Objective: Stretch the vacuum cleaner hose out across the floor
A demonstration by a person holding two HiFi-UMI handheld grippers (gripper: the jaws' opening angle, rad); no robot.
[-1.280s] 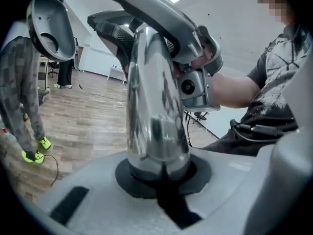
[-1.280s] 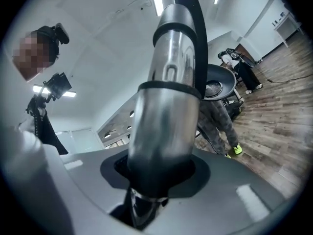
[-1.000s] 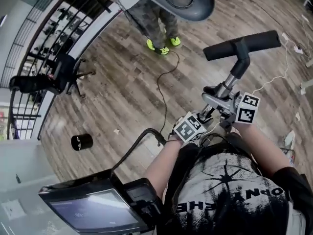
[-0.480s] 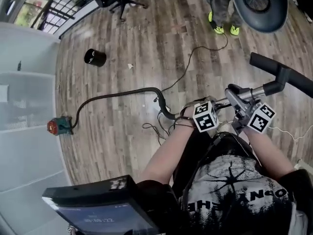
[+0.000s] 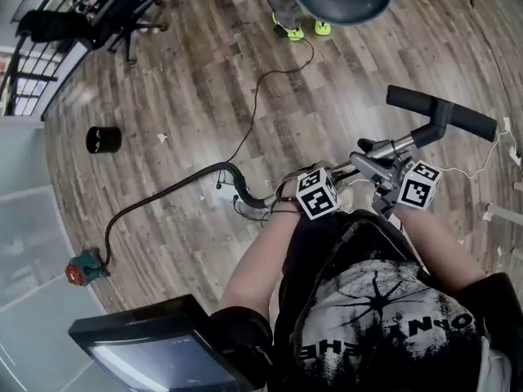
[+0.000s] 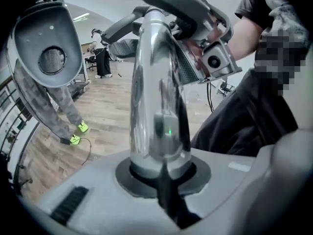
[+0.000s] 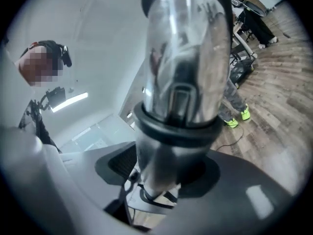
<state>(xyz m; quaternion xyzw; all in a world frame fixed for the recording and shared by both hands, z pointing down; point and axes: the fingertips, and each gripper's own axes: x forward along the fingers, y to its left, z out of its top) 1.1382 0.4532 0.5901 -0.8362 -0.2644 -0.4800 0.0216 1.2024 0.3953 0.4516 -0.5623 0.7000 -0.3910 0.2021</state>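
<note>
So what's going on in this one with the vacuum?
A person is handling a vacuum cleaner's shiny chrome wand with two handheld grippers. The left gripper is clamped on it. On the right gripper the jaws have just been opening, with the wand's black-collared section between them. The black hose trails in a curve across the wooden plank floor to a small red and teal unit, not yet stretched straight.

I count one left gripper, one right gripper, one shiny tube, one black hose, one black pot, two green shoes, one chair and one thin wire
</note>
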